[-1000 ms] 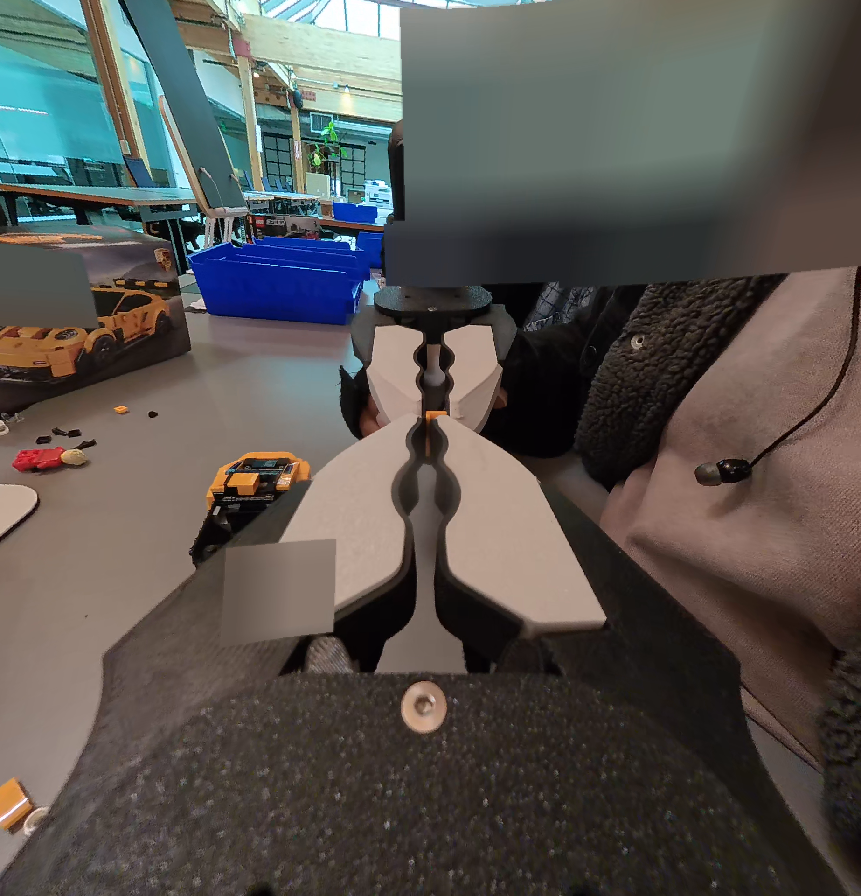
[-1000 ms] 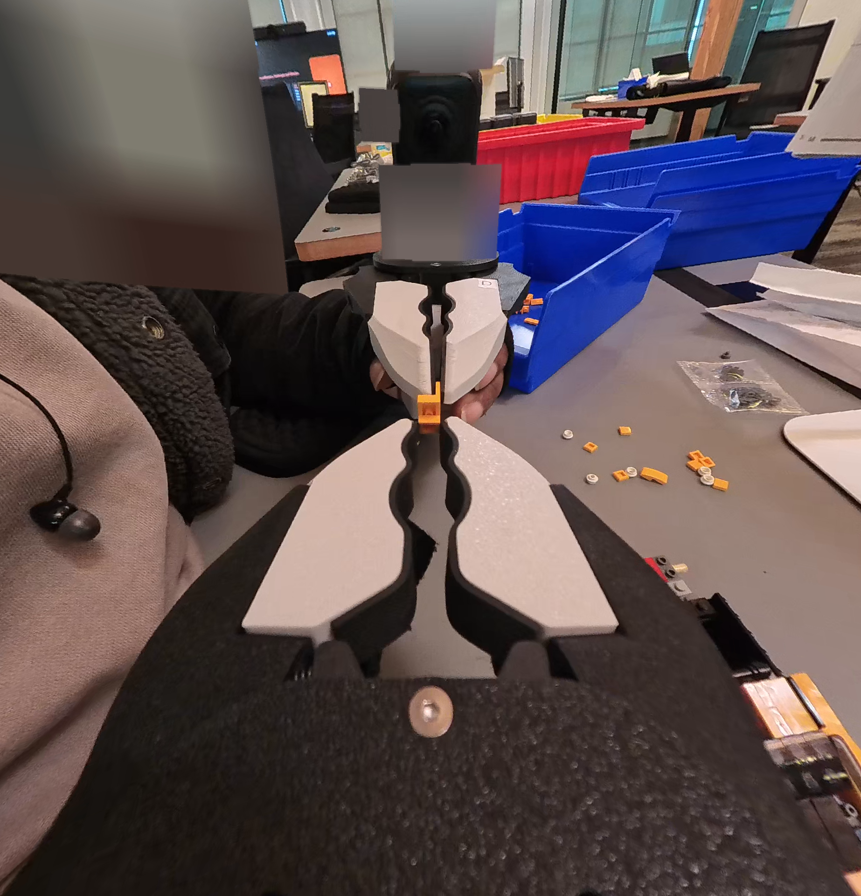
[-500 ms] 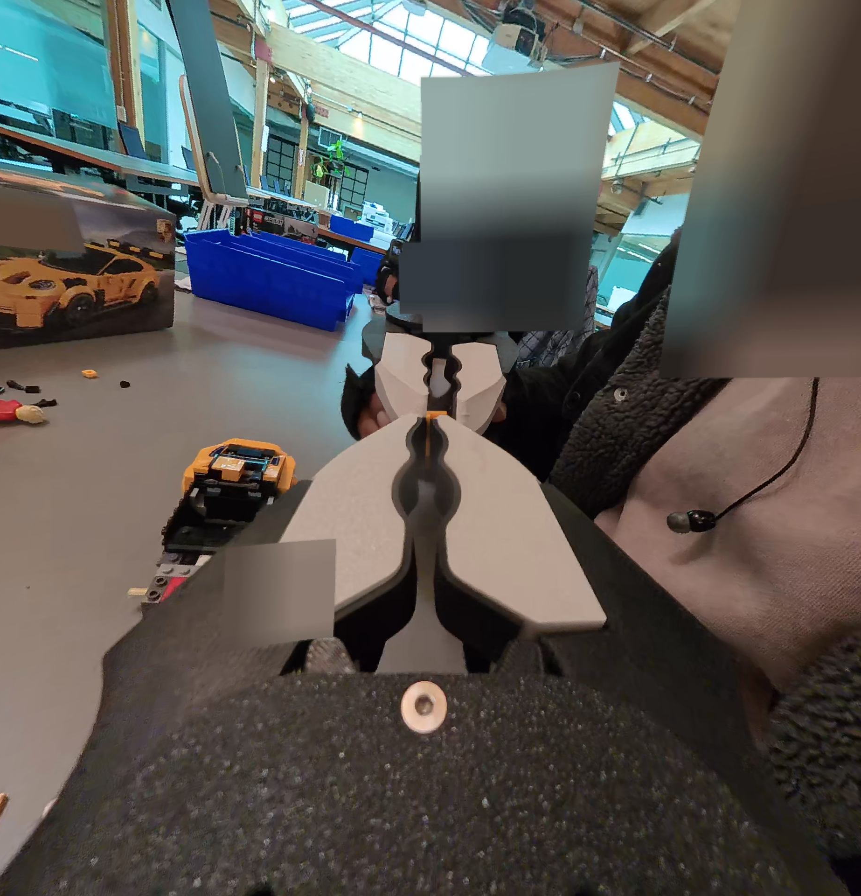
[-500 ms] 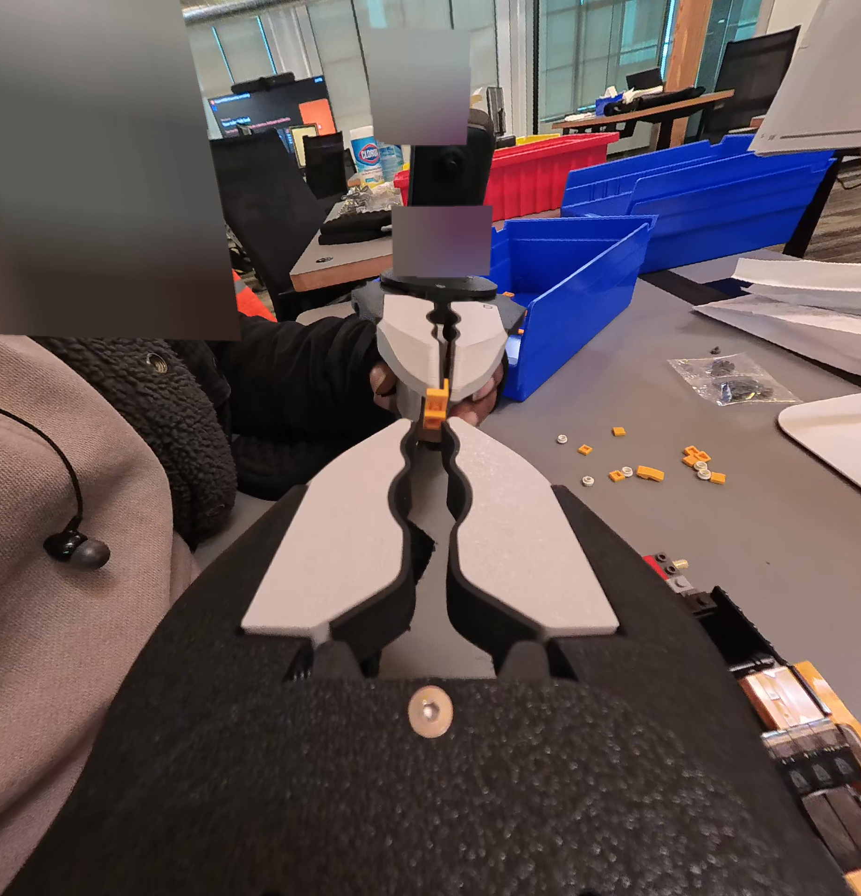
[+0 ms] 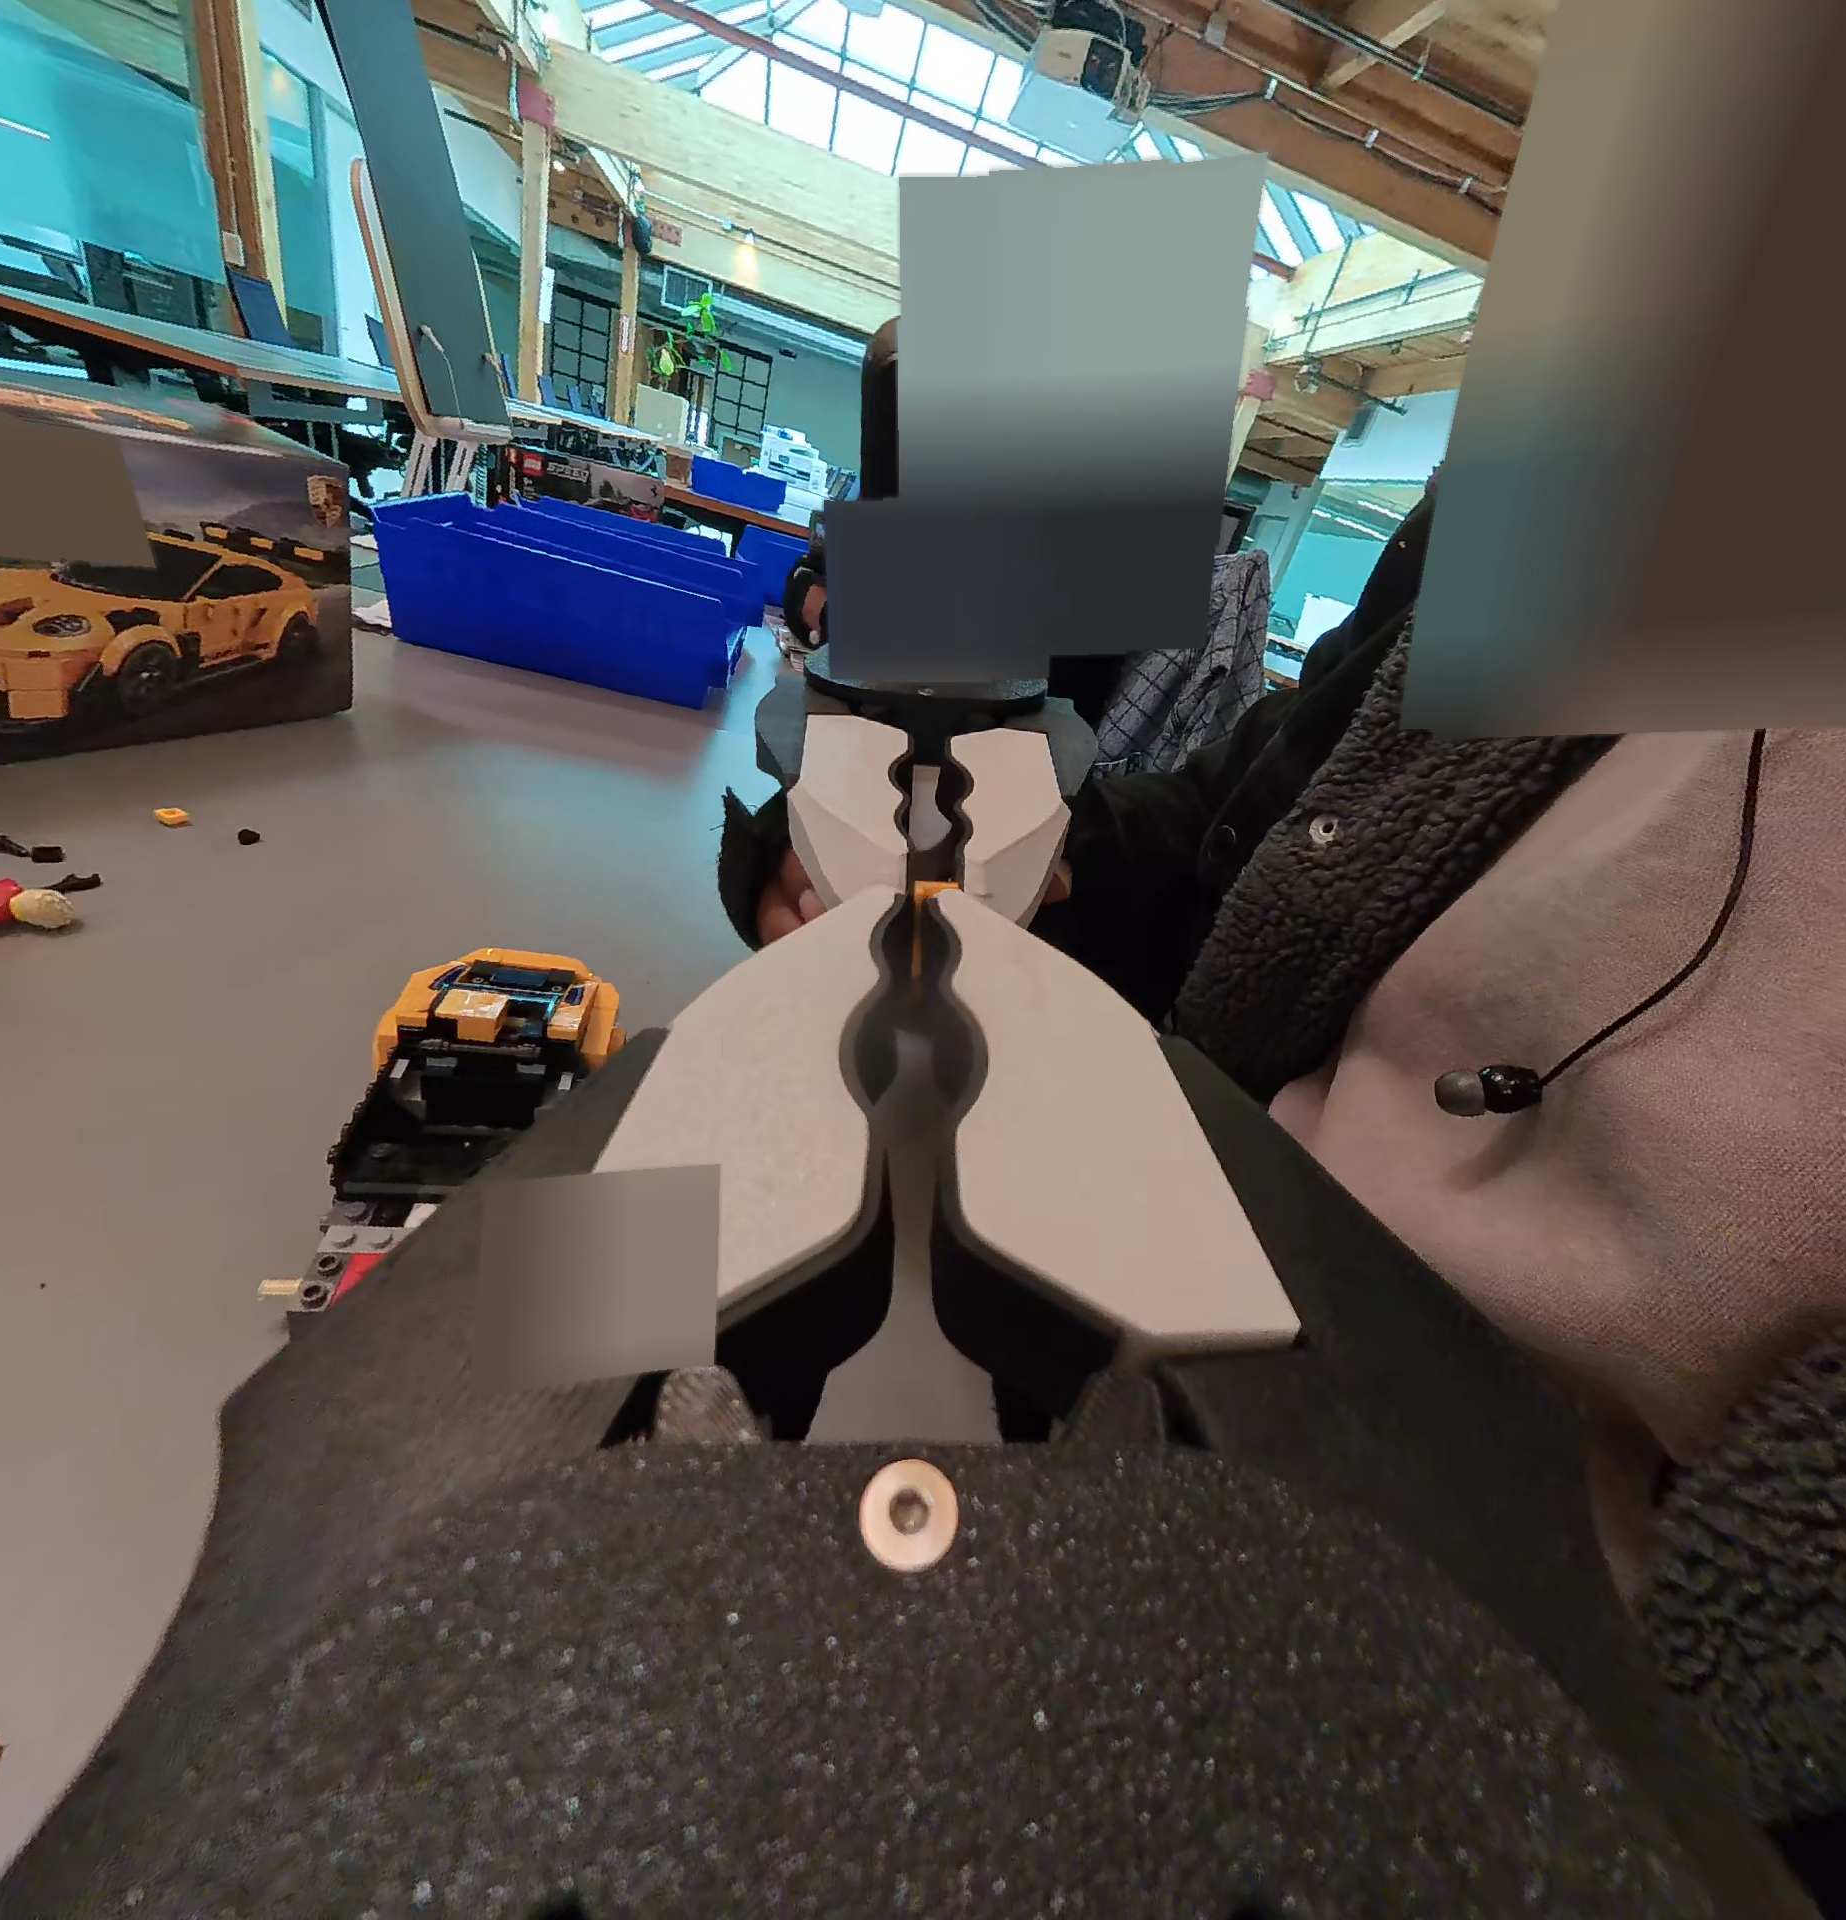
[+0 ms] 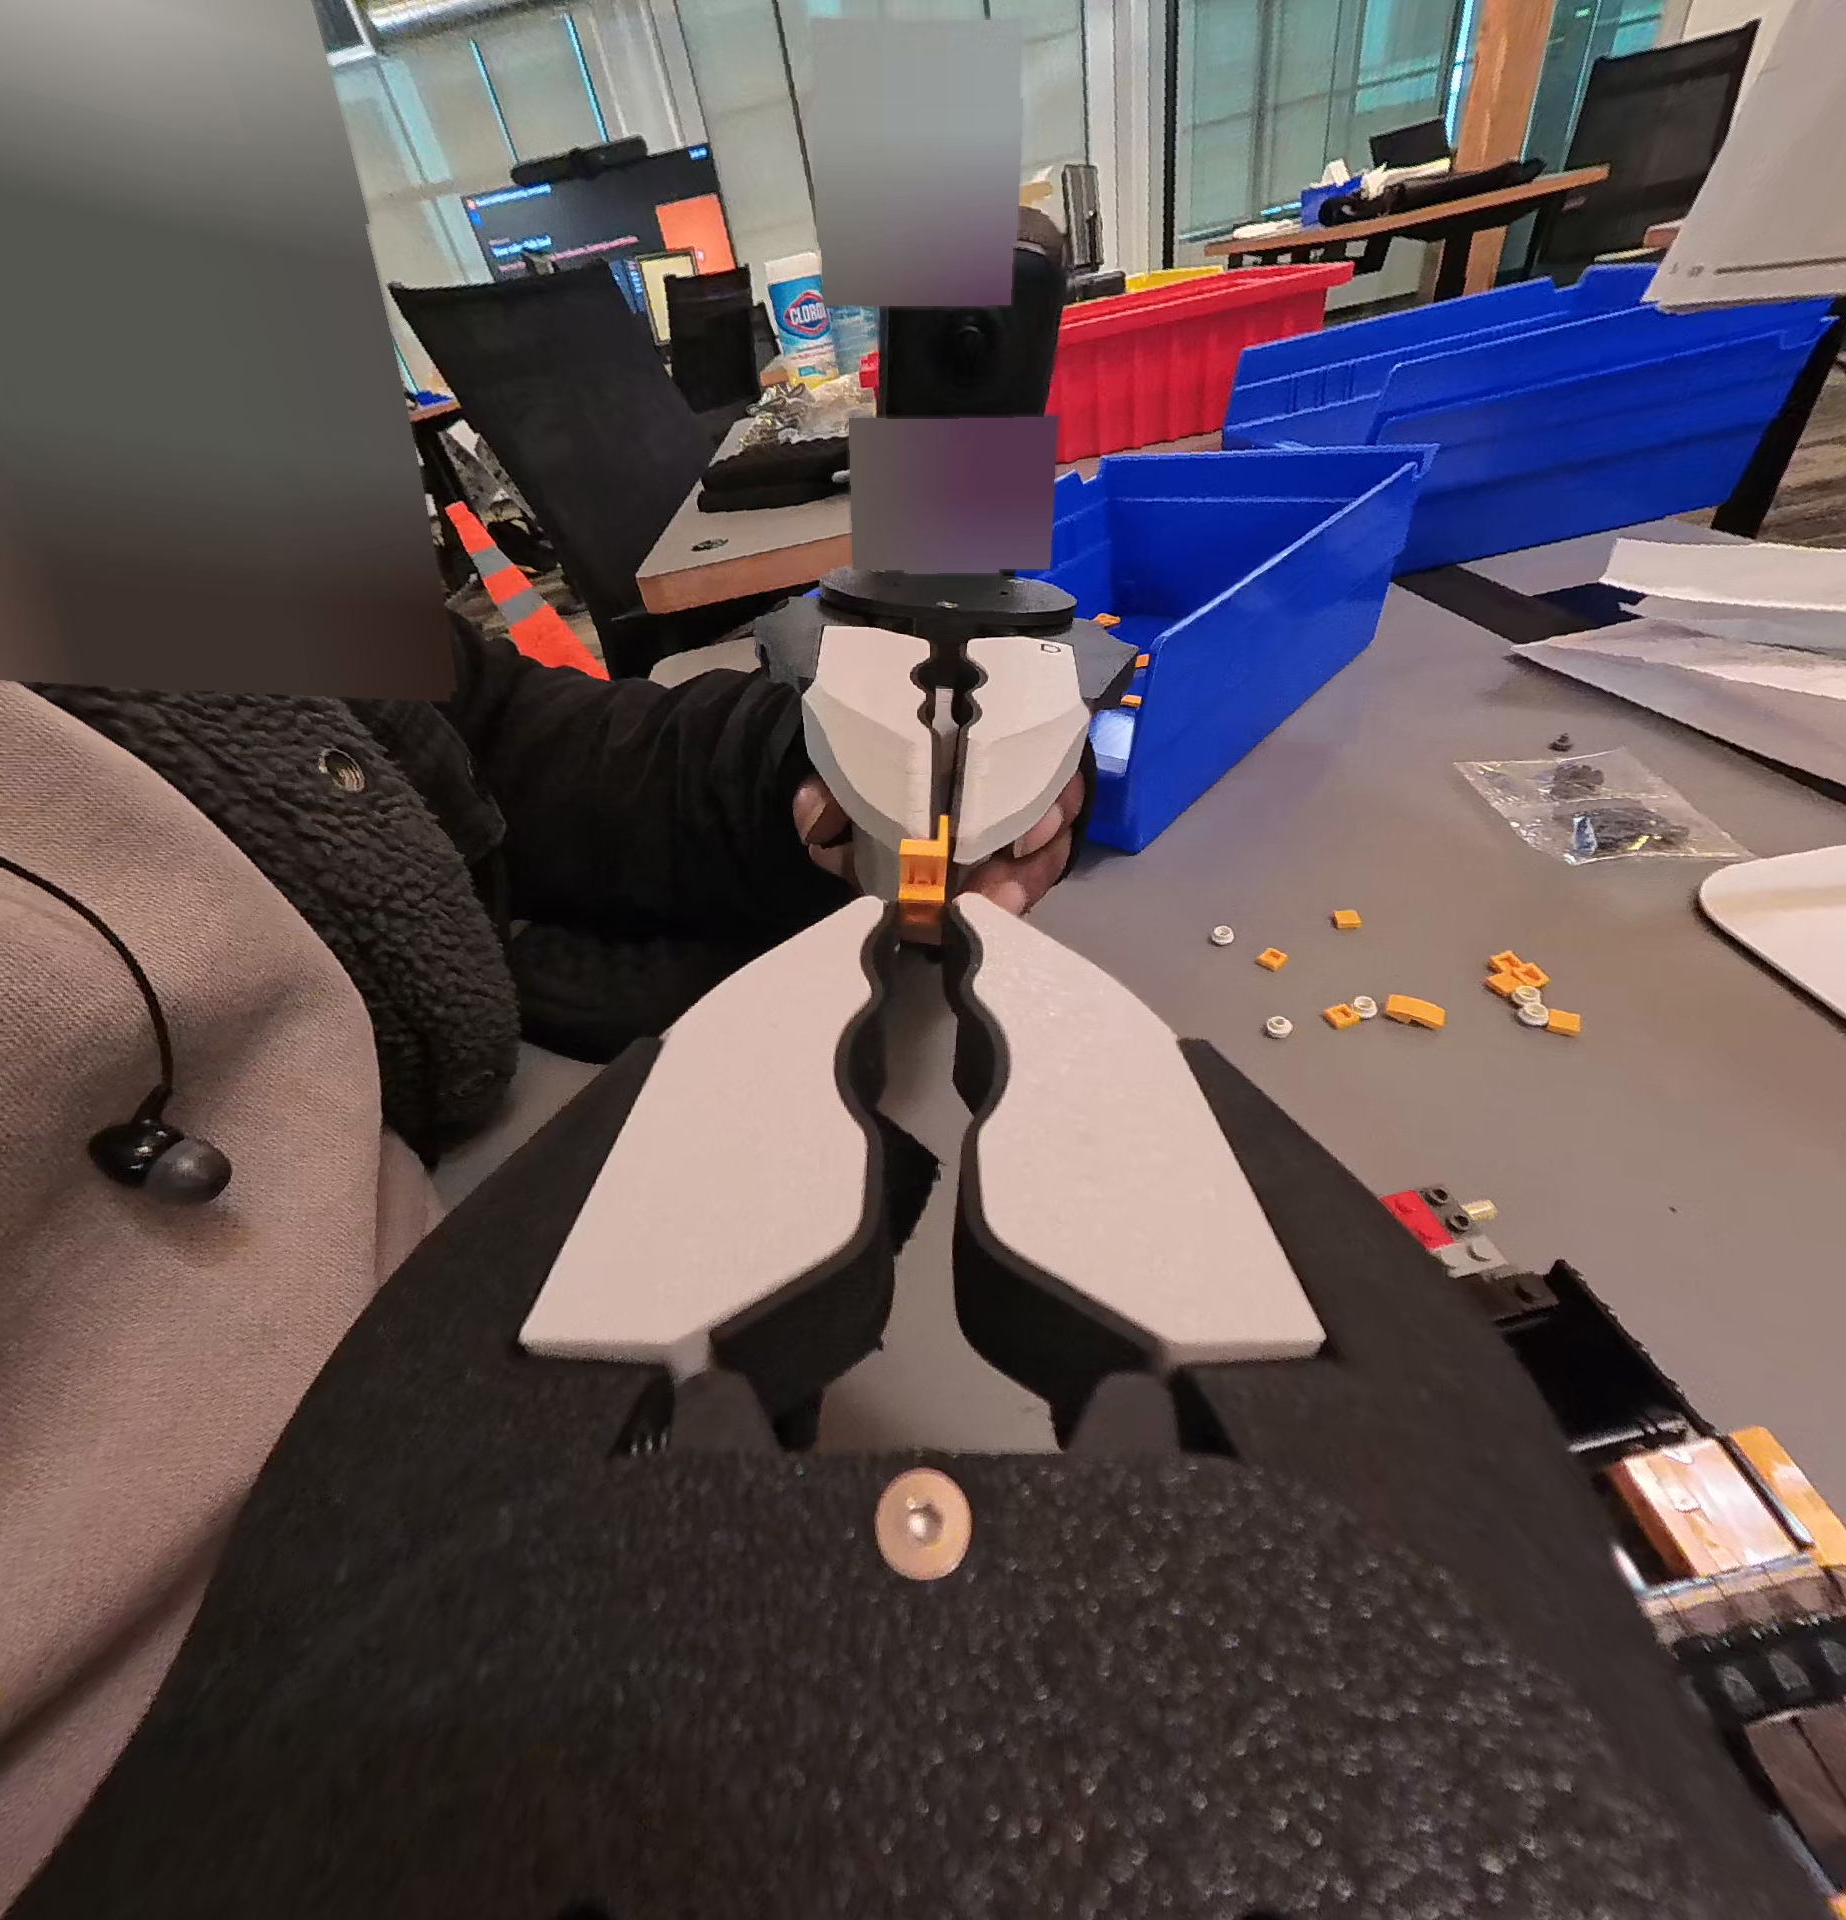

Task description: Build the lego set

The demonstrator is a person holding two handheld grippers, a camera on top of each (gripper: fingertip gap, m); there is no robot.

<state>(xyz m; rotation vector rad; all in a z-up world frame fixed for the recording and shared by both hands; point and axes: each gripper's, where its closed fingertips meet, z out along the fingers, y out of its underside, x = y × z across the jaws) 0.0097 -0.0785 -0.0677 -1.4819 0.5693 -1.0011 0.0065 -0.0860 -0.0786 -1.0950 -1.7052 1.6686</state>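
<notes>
My left gripper (image 5: 924, 906) and right gripper (image 6: 919, 916) are held up off the grey table, tip to tip, facing each other in front of a person's chest. A small orange lego piece (image 6: 921, 868) sits between both sets of tips. The left jaws are shut on its thin edge (image 5: 934, 890). The right jaws stand narrowly apart around its lower end. The half-built yellow and black lego car (image 5: 488, 1049) lies on the table below left of the left gripper. It also shows at the lower right of the right wrist view (image 6: 1729, 1538).
The set's box (image 5: 150, 603) and blue bins (image 5: 555, 603) stand at the back. A blue bin (image 6: 1241, 623), loose orange and grey pieces (image 6: 1412, 1008), a bag of parts (image 6: 1594, 810), papers and a white tray (image 6: 1812, 935) lie to the right. A red figure part (image 5: 5, 899) lies far left. Only a small space, under 4 cm, lies between the two pairs of fingers.
Both grippers have risen and tilted upward together, keeping the orange piece between their tips. The car and the table have dropped lower in both views.
</notes>
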